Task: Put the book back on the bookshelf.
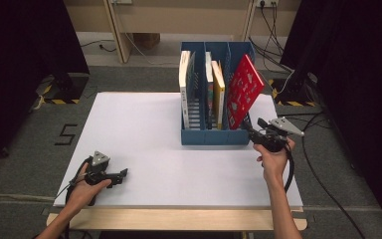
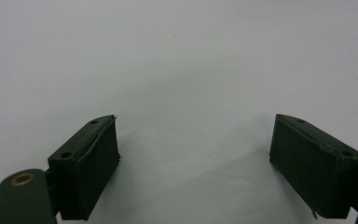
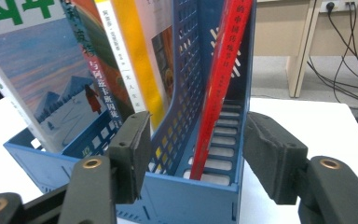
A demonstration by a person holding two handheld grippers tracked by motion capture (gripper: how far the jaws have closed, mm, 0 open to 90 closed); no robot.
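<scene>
Red book (image 1: pixel 244 89): leaning in the rightmost slot of the blue rack (image 1: pixel 214 135). Right gripper (image 1: pixel 253 130) just before it, jaws parted, gripping nothing (withdraw straight, avoid nudging spine). Left gripper (image 1: pixel 121 174) wide, idle.

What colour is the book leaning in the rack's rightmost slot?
Red with small white pictures, the book shows best in the high view.

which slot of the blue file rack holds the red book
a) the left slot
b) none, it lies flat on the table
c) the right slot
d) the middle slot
c) the red book stands tilted in the right compartment of the blue file rack, apart from the other books in the left and middle slots; the right gripper view shows it leaning inside that end slot.
</scene>
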